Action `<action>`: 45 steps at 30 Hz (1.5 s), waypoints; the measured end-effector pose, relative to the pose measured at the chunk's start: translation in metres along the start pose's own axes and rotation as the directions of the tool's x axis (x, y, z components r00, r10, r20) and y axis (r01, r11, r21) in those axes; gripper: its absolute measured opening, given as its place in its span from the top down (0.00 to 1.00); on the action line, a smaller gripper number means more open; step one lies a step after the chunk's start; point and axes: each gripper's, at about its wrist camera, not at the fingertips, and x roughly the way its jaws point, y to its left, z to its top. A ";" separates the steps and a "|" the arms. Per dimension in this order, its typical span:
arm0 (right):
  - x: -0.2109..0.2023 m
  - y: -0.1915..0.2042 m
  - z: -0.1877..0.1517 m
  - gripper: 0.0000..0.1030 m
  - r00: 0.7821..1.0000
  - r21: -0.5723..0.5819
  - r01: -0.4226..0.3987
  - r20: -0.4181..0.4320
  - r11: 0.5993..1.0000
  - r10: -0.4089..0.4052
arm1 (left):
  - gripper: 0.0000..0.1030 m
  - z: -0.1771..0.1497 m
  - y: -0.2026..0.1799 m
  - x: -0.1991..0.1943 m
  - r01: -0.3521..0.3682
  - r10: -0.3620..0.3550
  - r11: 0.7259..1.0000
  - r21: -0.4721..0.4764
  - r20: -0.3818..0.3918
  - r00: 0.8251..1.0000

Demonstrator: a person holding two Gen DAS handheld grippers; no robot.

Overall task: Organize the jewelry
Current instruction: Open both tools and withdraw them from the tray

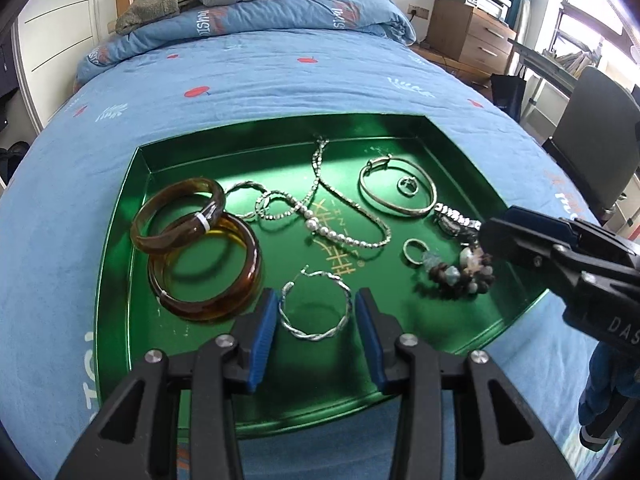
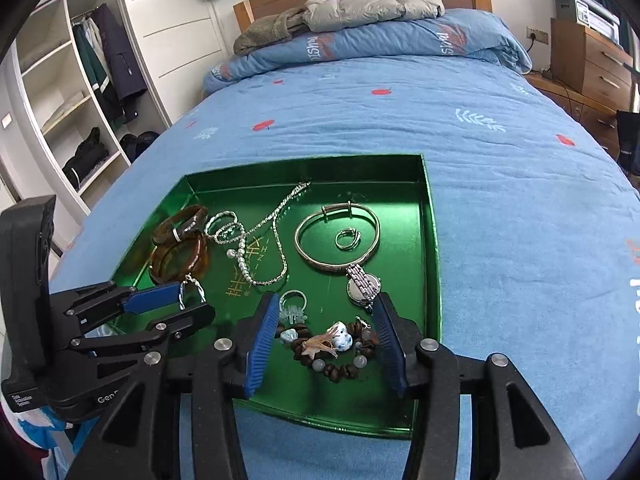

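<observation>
Tray: a green tray [image 1: 120, 240] lies on the blue bedspread [image 1: 280, 80], all the jewelry inside it
Left gripper: the left gripper [image 1: 316, 316] is spread wide over the near part of the tray, gripping nothing
Twisted silver hoop: the twisted silver hoop [image 1: 316, 306] lies flat on the tray floor between the two blue pads [image 1: 264, 340], close to each; contact cannot be told
Amber bangles: two amber bangles [image 1: 208, 272] lie overlapping just left of the left gripper
Right gripper: the right gripper [image 2: 326, 340] is spread wide at the tray's near right corner, nothing gripped
Beaded bracelet: the brown beaded bracelet [image 2: 332, 354] with pale stones lies between the right gripper's pads, apart from both
Watch: a silver watch [image 2: 362, 286] lies just beyond the right-hand pad
Small ring: a ring [image 2: 293, 300] sits just beyond the left-hand pad
Farther back: a silver bangle [image 2: 338, 240] encircles a small ring, and a pearl-and-chain necklace [image 2: 260, 248] sprawls across the middle
</observation>
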 end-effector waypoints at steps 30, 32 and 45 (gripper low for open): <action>-0.281 0.102 -0.123 0.16 0.957 -0.082 0.099 0.280 0.992 -0.073 | 0.51 -0.147 -0.034 -0.305 -0.208 0.217 0.976 -0.063 0.353 0.910; -0.293 0.108 -0.139 0.13 0.952 -0.083 0.101 0.298 0.991 -0.072 | 0.51 -0.164 -0.037 -0.319 -0.235 0.243 0.970 -0.066 0.367 0.898; -0.339 0.127 -0.198 0.04 0.933 -0.076 0.161 0.338 0.984 -0.126 | 0.49 -0.239 -0.048 -0.379 -0.291 0.298 0.953 -0.082 0.422 0.856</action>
